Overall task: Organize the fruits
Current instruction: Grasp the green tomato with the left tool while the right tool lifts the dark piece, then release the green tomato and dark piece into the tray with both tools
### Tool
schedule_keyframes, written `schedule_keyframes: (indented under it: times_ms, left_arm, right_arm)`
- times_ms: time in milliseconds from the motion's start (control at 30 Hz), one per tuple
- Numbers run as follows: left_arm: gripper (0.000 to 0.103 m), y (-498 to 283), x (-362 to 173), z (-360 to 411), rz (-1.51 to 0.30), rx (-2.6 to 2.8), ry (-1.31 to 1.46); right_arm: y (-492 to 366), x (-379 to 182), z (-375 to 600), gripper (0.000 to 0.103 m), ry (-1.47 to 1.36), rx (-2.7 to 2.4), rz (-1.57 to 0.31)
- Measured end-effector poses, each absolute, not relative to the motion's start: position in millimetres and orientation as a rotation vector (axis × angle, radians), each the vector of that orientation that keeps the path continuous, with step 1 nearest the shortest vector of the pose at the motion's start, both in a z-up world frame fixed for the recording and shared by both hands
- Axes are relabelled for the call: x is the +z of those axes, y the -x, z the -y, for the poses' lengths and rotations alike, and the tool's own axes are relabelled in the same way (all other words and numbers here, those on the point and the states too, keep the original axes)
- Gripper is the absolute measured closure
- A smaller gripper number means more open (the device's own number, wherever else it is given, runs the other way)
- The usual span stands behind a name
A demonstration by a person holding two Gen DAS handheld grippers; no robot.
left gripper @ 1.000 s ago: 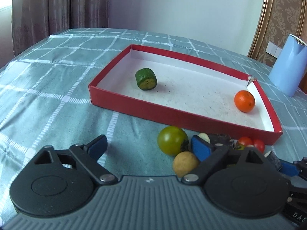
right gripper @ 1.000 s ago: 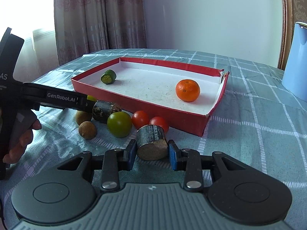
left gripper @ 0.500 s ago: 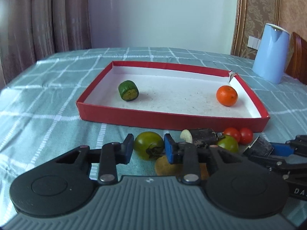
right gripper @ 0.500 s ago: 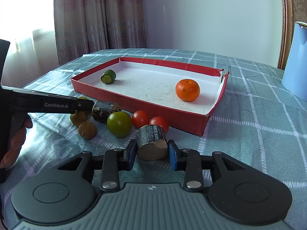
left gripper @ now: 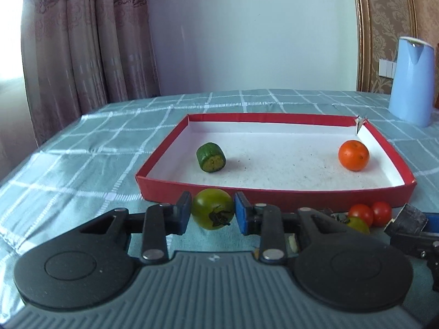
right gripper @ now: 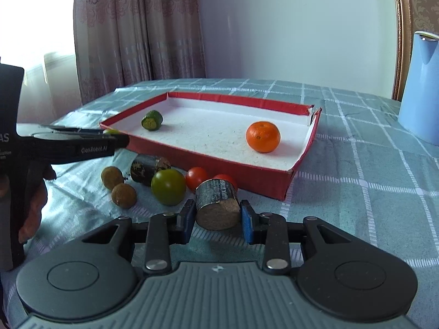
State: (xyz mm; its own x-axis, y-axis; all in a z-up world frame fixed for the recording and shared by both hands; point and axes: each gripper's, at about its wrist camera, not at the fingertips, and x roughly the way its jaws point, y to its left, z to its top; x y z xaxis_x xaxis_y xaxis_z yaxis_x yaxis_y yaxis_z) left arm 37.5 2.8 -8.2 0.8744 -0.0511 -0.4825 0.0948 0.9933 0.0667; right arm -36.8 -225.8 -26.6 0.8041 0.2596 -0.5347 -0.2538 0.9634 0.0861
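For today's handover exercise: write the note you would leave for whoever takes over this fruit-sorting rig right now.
Left gripper: shut on a green tomato, in front of the red tray.
Right gripper: shut on a dark cut cylinder piece.
Done: orange and green cut piece in the tray.
Left: both held items, another green tomato, two red tomatoes, two brown round fruits, a second dark piece.

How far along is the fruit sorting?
Done: green cylinder piece and orange lie in the red tray. In hand: left gripper grips a green tomato; right gripper grips a dark cylinder piece. Left: second green tomato, two red tomatoes, two brown fruits, another dark piece.
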Motion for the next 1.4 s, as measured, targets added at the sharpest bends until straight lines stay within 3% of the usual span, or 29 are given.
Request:
schedule_keyframes:
  times_ms: [267,1400]
  left_arm:
    - [0.072,-36.1,-8.2,-8.3,-0.492,-0.062,-0.074]
    - [0.072,-47.9,17.3,0.6,-0.431,-0.055,-0.102]
  right_arm:
    - [42.7,-14.4,225.2,0.069,-0.025,0.226,-0.466]
    - [-5.4,5.1,212.6,0.069,0.021,0.201,-0.474]
